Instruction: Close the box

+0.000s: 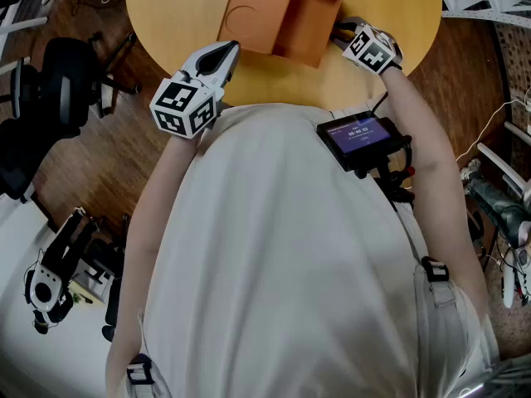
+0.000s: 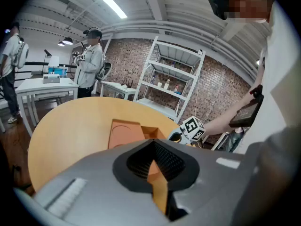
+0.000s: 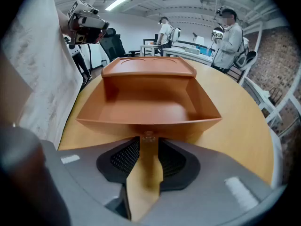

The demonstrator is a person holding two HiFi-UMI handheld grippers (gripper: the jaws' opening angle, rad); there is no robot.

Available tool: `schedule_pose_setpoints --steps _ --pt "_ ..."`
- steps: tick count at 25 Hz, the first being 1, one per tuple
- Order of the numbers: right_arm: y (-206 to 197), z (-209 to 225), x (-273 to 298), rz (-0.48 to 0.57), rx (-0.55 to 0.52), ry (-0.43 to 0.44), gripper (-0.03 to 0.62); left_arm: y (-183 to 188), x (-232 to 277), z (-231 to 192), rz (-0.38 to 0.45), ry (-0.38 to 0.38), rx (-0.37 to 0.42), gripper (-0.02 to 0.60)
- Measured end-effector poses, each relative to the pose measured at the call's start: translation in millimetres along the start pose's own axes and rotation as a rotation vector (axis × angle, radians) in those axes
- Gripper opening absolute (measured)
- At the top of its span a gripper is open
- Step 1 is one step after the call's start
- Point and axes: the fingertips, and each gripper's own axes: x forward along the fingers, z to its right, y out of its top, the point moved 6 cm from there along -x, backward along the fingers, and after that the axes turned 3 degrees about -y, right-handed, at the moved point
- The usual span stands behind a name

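An orange-brown box (image 1: 280,13) lies open on the round wooden table (image 1: 182,15), with its lid (image 3: 148,68) folded back flat beyond the empty tray (image 3: 146,102). My right gripper (image 3: 149,147) is at the box's near wall, where a small catch (image 3: 149,136) sits just past its fingertips. Its jaws stand a little apart and hold nothing. In the head view the right gripper (image 1: 344,33) is at the box's right side. My left gripper (image 1: 226,56) hovers over the table edge left of the box (image 2: 124,133), its jaws narrowly apart and empty.
The table's near edge (image 1: 274,99) runs just under both grippers. A small screen (image 1: 362,133) hangs on the person's chest. Office chairs (image 1: 58,81) stand on the floor at left. A person (image 2: 91,62), white tables (image 2: 44,86) and a white shelf rack (image 2: 176,84) are beyond the table.
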Motion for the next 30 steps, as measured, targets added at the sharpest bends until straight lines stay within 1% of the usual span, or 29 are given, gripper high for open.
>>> schedule_pose_setpoints --steps 2,3,4,7,10,15,19,24,28,30 --pt "2.9 -1.8 1.1 -0.001 -0.019 -0.003 0.114 -0.5 -0.8 -0.4 0.000 0.001 0.000 0.000" --pt "4.2 -2.6 1.4 -0.004 -0.032 -0.007 0.071 -0.7 -1.3 -0.3 0.000 0.002 0.002 0.000" --pt "5.3 -3.2 1.2 -0.008 -0.048 -0.011 0.066 -0.7 -1.7 0.1 0.000 0.002 0.006 0.000" --pt "9.1 -4.2 -1.8 -0.017 -0.094 -0.024 0.064 -0.7 -3.0 1.2 0.003 0.002 0.016 0.000" --pt "16.6 -3.8 -4.7 -0.001 -0.101 -0.028 0.064 -1.4 -4.5 -0.5 0.008 0.009 0.007 0.000" --pt "33.8 -6.5 -0.5 0.008 -0.131 -0.011 0.067 -0.8 -8.7 1.5 0.019 0.024 -0.003 0.000" --pt "44.6 -4.3 4.2 0.028 -0.116 -0.003 0.067 -2.3 -15.6 3.5 0.031 0.053 -0.015 0.000" --pt "60.6 0.5 11.8 0.034 -0.125 0.024 0.067 -7.6 -26.1 7.3 0.039 0.097 -0.040 0.000" --pt "80.4 -1.4 13.3 0.034 -0.148 0.016 0.067 -12.4 -36.5 12.5 0.046 0.123 -0.054 0.000" --pt "84.0 -3.3 13.2 0.021 -0.159 0.013 0.067 -13.5 -40.0 15.2 0.050 0.130 -0.055 0.000"
